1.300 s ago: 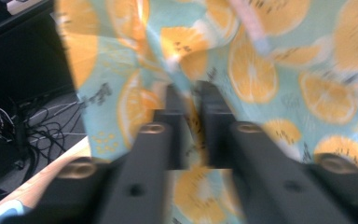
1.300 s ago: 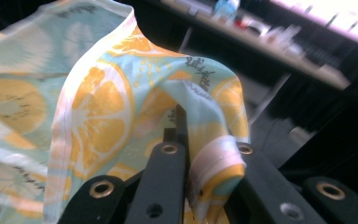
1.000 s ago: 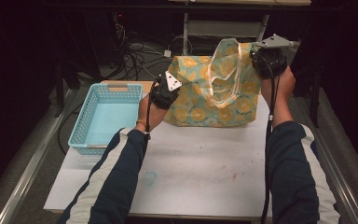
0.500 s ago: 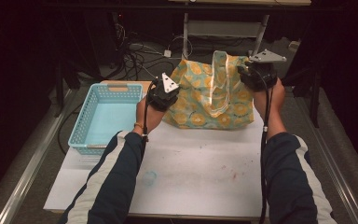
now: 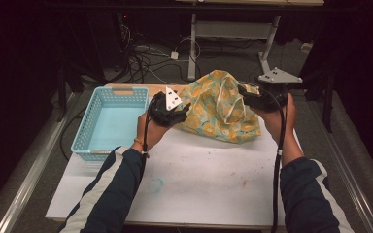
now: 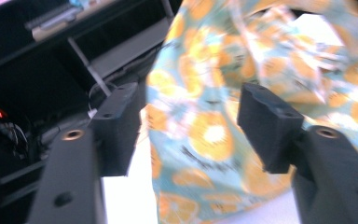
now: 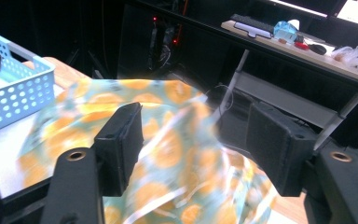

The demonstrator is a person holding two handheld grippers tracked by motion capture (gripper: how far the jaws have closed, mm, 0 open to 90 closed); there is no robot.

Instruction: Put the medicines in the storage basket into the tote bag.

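Observation:
A teal cloth bag printed with orange slices lies slumped at the back of the white table top. My left gripper is at the bag's left edge. Its jaws have just been opening and stand apart, with the bag just beyond the left gripper and no pad pressing on it. My right gripper hovers at the bag's right top. Its jaws have also just been opening, and the right gripper stands wide above the loose cloth of the bag.
A light blue perforated basket stands at the table's left, also seen as the basket in the right gripper view. Cables and metal desk legs lie on the dark floor behind the table.
Both grippers went from shut on the bag's top corners to open. The bag, which was held up stretched, has sagged onto the table. The right hand came down and in.

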